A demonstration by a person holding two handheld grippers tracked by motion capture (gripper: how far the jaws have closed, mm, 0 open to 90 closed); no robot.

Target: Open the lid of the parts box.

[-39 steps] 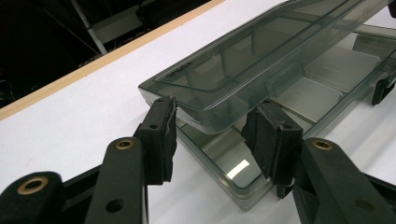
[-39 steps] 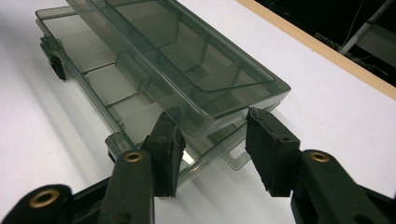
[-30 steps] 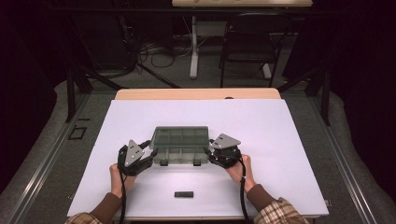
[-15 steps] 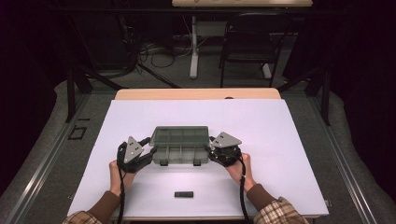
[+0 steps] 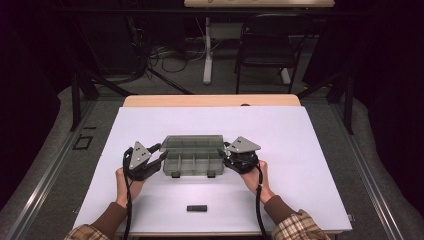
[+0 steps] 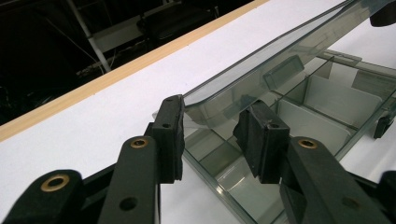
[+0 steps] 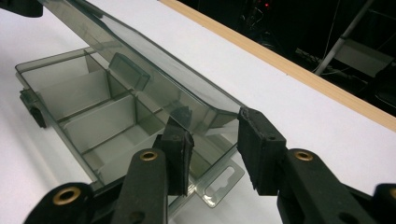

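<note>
1. The left gripper (image 5: 156,156) sits at the left end of the clear plastic organizer box (image 5: 192,159), which lies on the white table (image 5: 310,150) midway between the two tools. In the left gripper view, the left end of the raised lid (image 6: 280,51) passes between this gripper's pads (image 6: 170,135). The jaws have just been closing, with the lid corner between them. One pad appears to meet the lid's edge, while the other stands off inside, so it is not yet a firm pinch.

2. Just ahead of both grippers, the box's base rests flat, its divided compartments (image 7: 88,107) empty. The lid tilts up from the far side. Judging by the mirrored hold, both ends are taken so the lid swings evenly without twisting.

3. The right gripper (image 5: 229,152) takes the right end. In its own view, the lid corner (image 7: 219,109) lies between its pads (image 7: 259,149), above the hang tab (image 7: 219,184). Its jaws have also just been closing. Here too the pads bracket the lid rather than clearly squeezing it.

4. A small black object (image 5: 197,208) lies behind both grippers, near the person's edge, well apart from the box.
</note>
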